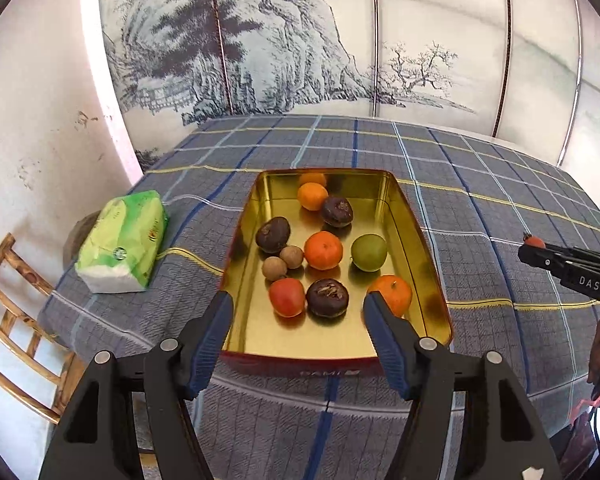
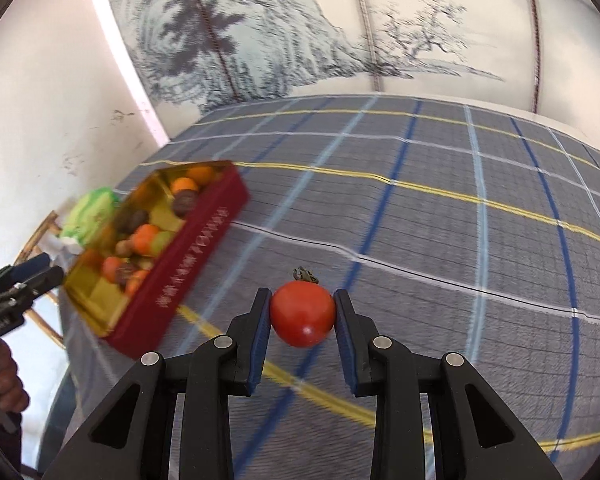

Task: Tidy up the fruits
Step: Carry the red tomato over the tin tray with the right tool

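Right tool [image 2: 302, 312]: shown nearest the lens in the right wrist view; its blue pads are pressed on both flanks of a red tomato [image 2: 302, 314], which is held clear above the bench [image 2: 460, 220].
Held tomato: gripped near its widest part, with the green stem pointed away from the lens; no contact with the cloth is seen.
Left tool [image 1: 298, 308]: fingers are seen half spread and no further widening is evident; nothing is held between them, and the fruit behind is only framed by them.
Red tin [image 1: 404, 200]: a gold-lined box is placed on the checked cloth just ahead of the left tool, and well to the left of the right tool in the right wrist view.
Tin contents: three oranges, among them the nearest orange [image 1: 392, 294]; three dark wrinkled fruits; two small brown fruits; a green fruit [image 1: 369, 252]; a second tomato [image 1: 287, 297].
Tissue pack [image 1: 122, 246]: laid on the cloth beside the tin's left wall.
Task reading: the held tomato is judged to be destined for the tin, which has yet to be reached.
Risk, slip: a smooth round skin is held by two narrow pads only; a quick swing could let it roll out.
Risk, bruising: a firmer squeeze could split the soft flesh.
Risk, collision: the tin's raised rim or the left tool could be struck on approach.
Risk, crowding: fruit lies close together, so a dropped tomato could knock its neighbours.
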{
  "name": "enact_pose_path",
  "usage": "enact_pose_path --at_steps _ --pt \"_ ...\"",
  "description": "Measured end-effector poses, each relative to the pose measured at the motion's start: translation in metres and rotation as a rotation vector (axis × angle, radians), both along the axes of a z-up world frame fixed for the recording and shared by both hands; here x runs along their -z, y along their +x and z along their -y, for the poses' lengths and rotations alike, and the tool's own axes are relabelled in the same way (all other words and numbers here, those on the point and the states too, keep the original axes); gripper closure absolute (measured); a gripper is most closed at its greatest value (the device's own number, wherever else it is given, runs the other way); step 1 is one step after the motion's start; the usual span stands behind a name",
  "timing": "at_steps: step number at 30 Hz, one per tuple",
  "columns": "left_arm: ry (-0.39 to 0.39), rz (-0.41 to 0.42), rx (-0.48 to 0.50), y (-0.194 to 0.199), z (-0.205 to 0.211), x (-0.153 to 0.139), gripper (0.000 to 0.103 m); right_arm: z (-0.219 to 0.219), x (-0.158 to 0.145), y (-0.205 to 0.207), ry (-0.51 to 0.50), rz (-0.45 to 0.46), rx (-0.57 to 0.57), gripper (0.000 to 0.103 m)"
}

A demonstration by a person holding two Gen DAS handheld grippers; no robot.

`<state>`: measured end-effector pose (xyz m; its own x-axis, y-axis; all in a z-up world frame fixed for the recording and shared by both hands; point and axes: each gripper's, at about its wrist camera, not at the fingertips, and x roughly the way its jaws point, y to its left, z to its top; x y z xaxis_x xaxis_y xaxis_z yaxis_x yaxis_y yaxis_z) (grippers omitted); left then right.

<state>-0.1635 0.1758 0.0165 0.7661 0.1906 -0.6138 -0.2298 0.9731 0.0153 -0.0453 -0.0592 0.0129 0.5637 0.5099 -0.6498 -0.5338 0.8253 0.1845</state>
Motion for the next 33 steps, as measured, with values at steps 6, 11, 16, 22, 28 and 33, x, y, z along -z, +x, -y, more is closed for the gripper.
enact_pose_path --at_steps 6,11,16,22,28,33 --pt "0.028 0.035 -0.035 -0.021 -0.008 -0.007 0.023 -0.036 -0.023 -0.022 0.025 0.019 -0.091 0.071" --pt "0.026 0.043 -0.053 -0.034 -0.017 -0.010 0.023 -0.073 -0.035 -0.034 0.010 0.036 -0.171 0.071" --pt "0.002 0.050 -0.058 -0.045 -0.025 -0.012 0.023 -0.104 -0.041 -0.041 -0.009 0.046 -0.222 0.071" --pt "-0.001 0.051 -0.053 -0.059 -0.026 -0.013 0.022 -0.126 -0.036 -0.044 -0.009 0.023 -0.248 0.071" --pt "-0.002 0.070 -0.038 -0.078 -0.024 -0.018 0.022 -0.143 -0.026 -0.038 -0.027 -0.011 -0.236 0.071" --pt "0.025 0.086 -0.021 -0.092 -0.015 -0.023 0.016 -0.153 -0.026 -0.038 -0.037 -0.019 -0.237 0.071"
